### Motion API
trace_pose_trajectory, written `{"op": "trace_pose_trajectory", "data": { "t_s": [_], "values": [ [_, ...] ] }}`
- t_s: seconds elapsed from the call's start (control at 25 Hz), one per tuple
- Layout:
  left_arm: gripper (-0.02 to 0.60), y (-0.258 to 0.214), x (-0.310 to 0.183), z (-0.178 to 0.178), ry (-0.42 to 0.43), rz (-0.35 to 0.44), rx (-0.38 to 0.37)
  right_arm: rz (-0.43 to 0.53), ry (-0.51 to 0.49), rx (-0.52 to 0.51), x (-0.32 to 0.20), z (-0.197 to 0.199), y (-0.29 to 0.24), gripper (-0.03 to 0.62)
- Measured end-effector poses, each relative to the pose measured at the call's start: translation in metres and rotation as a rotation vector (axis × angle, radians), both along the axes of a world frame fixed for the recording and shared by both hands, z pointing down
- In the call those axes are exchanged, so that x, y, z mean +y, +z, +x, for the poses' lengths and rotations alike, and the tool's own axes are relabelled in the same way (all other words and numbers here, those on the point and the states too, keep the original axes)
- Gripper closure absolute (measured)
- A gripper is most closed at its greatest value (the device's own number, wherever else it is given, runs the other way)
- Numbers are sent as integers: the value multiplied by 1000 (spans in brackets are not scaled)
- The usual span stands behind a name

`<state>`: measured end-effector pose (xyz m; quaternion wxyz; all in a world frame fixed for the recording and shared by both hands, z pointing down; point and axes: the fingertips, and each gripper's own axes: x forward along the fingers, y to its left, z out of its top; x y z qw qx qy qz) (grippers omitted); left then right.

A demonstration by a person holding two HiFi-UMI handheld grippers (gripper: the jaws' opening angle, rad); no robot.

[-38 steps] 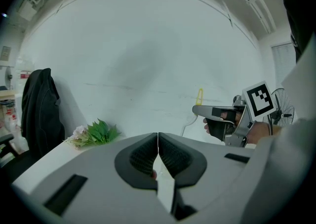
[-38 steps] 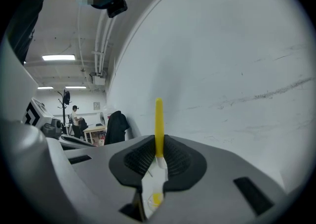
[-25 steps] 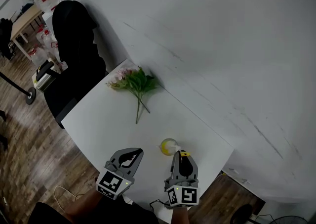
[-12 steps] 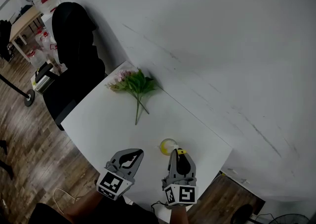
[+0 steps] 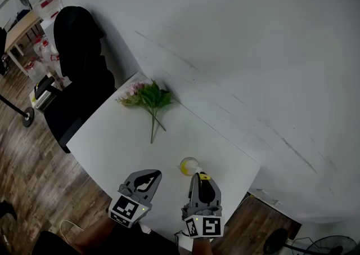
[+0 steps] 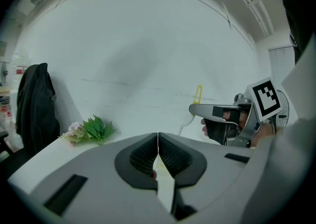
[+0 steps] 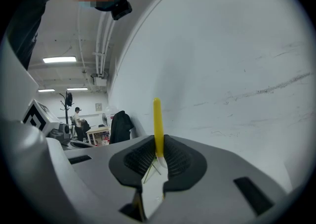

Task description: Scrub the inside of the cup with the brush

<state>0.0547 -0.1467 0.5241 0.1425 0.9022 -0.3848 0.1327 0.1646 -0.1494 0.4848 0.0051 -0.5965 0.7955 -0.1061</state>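
**Q:** Claw states?
**A:** Left claw (image 6: 158,141) clenched, nothing between the pads. Right claw (image 7: 157,155) clamped on the yellow brush (image 7: 157,119), handle upright.

**Q:** Cup? Clearance?
**A:** Cup (image 5: 190,165) just ahead of right claw. Both claws at the desk (image 5: 112,135) near edge. Open desk ahead of left claw, up to flowers (image 5: 147,97) by far edge.

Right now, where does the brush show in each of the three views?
Head view: lower middle, the yellow tip of the brush pokes from the right hand-held gripper.
Left gripper view: right of centre, a yellow loop above that hand-held gripper.
Right gripper view: centre, upright between shut jaws.
Shared landmark: the black jacket.
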Motion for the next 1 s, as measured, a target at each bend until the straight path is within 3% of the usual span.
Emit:
{"op": "trace_pose_trajectory", "data": {
  "t_s": [0.68, 1.0],
  "values": [
    [557, 18, 7, 0, 94, -21, 9, -93, 87, 20, 27, -4, 44, 520],
    [557, 21, 7, 2, 124, -34, 4, -91, 117, 18, 23, 0, 53, 520]
  ]
}}
